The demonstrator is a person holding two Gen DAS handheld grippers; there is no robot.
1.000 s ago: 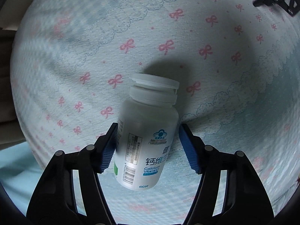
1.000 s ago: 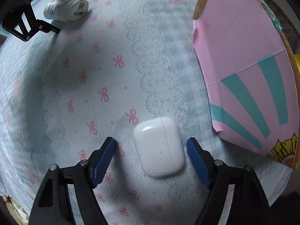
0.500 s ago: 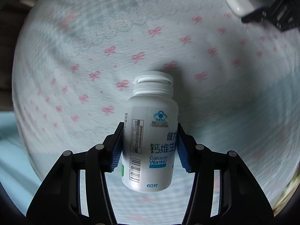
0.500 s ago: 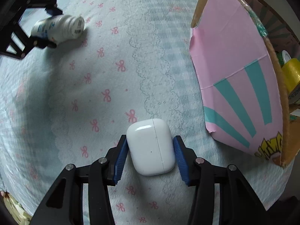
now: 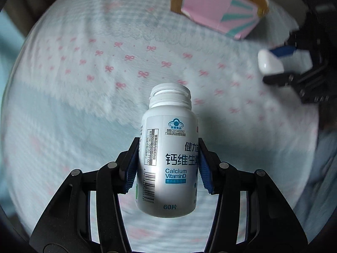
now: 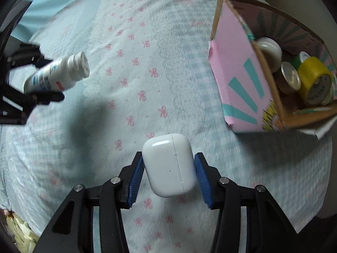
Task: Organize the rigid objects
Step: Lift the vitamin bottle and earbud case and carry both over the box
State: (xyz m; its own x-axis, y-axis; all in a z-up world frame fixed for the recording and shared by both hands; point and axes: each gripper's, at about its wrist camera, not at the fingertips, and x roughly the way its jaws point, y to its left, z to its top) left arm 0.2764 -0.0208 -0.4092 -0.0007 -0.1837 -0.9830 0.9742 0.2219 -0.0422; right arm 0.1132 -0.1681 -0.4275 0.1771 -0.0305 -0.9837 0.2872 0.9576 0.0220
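My left camera looks almost straight down along its fingers at the bedspread (image 5: 88, 109), close on the bottle (image 5: 168, 158) they hold. My right camera also faces down, close on the white case (image 6: 169, 164). Both views share the bow-patterned bedspread (image 6: 126, 84) and the pink box (image 5: 219, 12), and each catches the other gripper at its edge.

a home bedroom: a bed (image 6: 147, 67) under a pale blue quilt with pink bows, a cardboard box (image 6: 238, 80) of odds and ends on it.
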